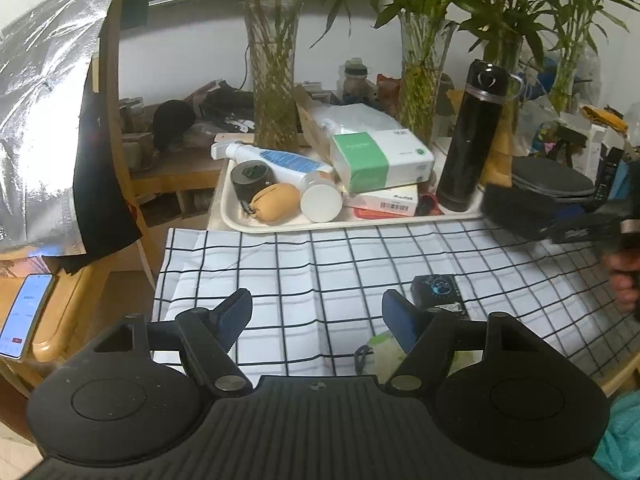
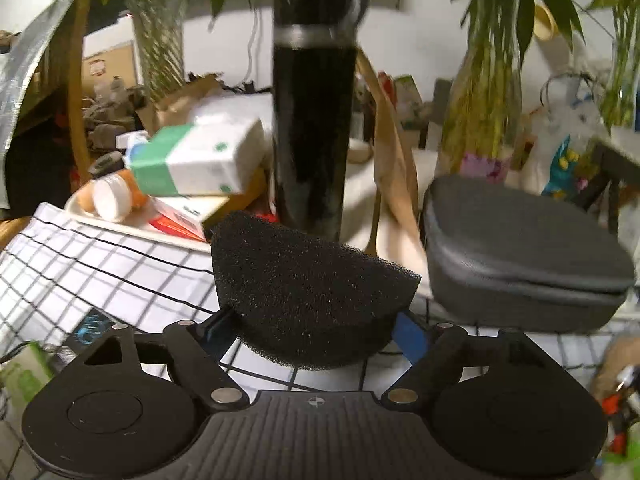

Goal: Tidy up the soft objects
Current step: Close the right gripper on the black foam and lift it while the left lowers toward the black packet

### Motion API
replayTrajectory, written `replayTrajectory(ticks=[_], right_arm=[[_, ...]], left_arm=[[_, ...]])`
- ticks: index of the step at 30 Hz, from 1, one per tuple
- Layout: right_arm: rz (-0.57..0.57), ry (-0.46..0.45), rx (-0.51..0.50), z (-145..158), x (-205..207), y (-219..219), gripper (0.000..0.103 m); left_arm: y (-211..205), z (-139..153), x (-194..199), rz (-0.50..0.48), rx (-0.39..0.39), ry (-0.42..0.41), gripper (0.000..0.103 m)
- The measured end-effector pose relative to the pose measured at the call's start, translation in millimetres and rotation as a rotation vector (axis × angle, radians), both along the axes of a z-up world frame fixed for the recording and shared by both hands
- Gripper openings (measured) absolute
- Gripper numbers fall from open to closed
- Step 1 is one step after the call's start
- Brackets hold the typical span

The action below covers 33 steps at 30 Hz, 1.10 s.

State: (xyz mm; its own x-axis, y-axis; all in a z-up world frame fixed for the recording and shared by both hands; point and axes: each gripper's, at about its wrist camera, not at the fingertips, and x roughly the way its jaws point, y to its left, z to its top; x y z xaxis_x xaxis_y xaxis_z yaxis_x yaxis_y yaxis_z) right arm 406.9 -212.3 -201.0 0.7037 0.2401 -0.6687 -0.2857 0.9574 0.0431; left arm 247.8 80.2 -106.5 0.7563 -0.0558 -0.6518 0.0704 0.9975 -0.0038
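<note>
Right claw (image 2: 316, 320) is pinching a black sponge (image 2: 308, 280) above the checked cloth (image 2: 80, 264), left claw (image 1: 316, 316) spread and holding nothing.

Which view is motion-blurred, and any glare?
Right wrist: background smeared, the black flask and green-white box soft, while the black sponge between the jaws stays crisp. Left wrist: mostly sharp, fisheye-bent checked cloth, bright glare off the foil sheet.

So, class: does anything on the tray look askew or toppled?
Yes. The green-and-white box sits tilted atop a flatter box, and the white bottle lies on its side in the tray.
</note>
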Motion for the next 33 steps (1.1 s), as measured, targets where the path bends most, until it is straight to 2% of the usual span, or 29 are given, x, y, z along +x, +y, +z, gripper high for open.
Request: replayTrajectory(ticks=[7, 11, 15, 18, 22, 26, 33], right_arm=[[0.088, 0.006, 0.025, 41, -27, -8, 0.083], [0.12, 0.0, 0.023, 58, -47, -11, 0.083], [0.129, -0.021, -0.003, 69, -65, -13, 0.083], [0.12, -0.011, 0.028, 73, -76, -17, 0.083], [0.117, -0.009, 0.054, 78, -91, -21, 0.083], [0.088, -0.021, 0.077, 83, -97, -32, 0.083], [0.039, -0.048, 0.104, 90, -105, -48, 0.083]], left_arm=[[10, -2, 9, 0.024, -0.015, 0.067, 0.071], [15, 3, 13, -0.006, -0.07, 0.095, 0.071], [8, 6, 21, -0.046, -0.085, 0.141, 0.071], [4, 11, 29, -0.039, -0.119, 0.184, 0.071], [-9, 26, 40, -0.051, -0.069, 0.186, 0.071], [-22, 41, 54, -0.066, -0.071, 0.198, 0.071], [-54, 46, 82, -0.082, -0.05, 0.294, 0.071]])
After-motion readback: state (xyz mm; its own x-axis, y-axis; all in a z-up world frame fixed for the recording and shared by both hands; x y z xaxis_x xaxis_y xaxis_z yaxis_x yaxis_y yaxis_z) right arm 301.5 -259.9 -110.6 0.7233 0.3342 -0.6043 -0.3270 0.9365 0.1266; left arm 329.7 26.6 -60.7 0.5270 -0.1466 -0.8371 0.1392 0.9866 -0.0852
